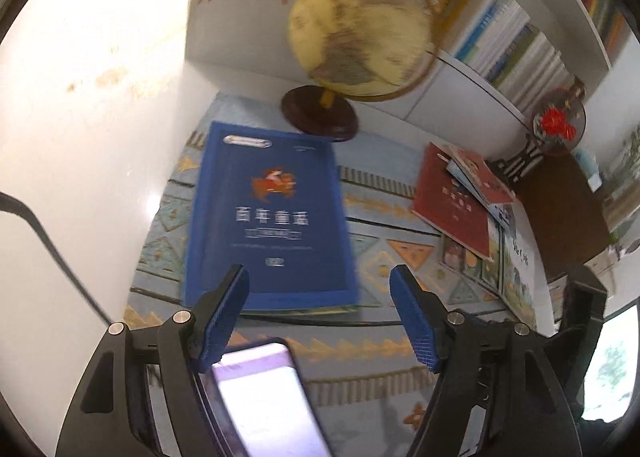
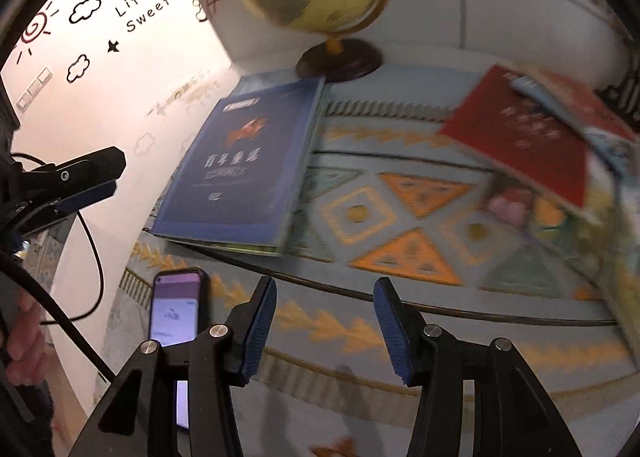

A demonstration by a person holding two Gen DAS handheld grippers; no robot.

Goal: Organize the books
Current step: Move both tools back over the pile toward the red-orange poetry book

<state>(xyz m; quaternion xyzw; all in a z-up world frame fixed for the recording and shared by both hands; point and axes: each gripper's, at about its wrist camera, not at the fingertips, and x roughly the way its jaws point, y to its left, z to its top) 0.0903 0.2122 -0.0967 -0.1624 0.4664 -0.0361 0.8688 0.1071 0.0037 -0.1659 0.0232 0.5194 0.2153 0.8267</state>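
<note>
A blue book (image 1: 272,217) lies flat on the patterned tablecloth (image 1: 376,185), just ahead of my left gripper (image 1: 320,281), which is open and empty. The blue book also shows in the right wrist view (image 2: 240,165), ahead and to the left of my right gripper (image 2: 325,293), which is open and empty above the cloth. A red book (image 1: 452,205) lies at the right with smaller books (image 1: 480,177) on top of it. The red book (image 2: 528,141) is ahead and to the right of my right gripper. The left gripper (image 2: 86,181) shows at the left edge of the right wrist view.
A globe (image 1: 360,33) on a dark round base (image 1: 320,113) stands behind the blue book. A lit phone (image 2: 178,305) lies near the table's front. Shelves of books (image 1: 512,45) run along the back right. A red ornament (image 1: 558,125) stands at the right. A white wall (image 1: 80,137) is at the left.
</note>
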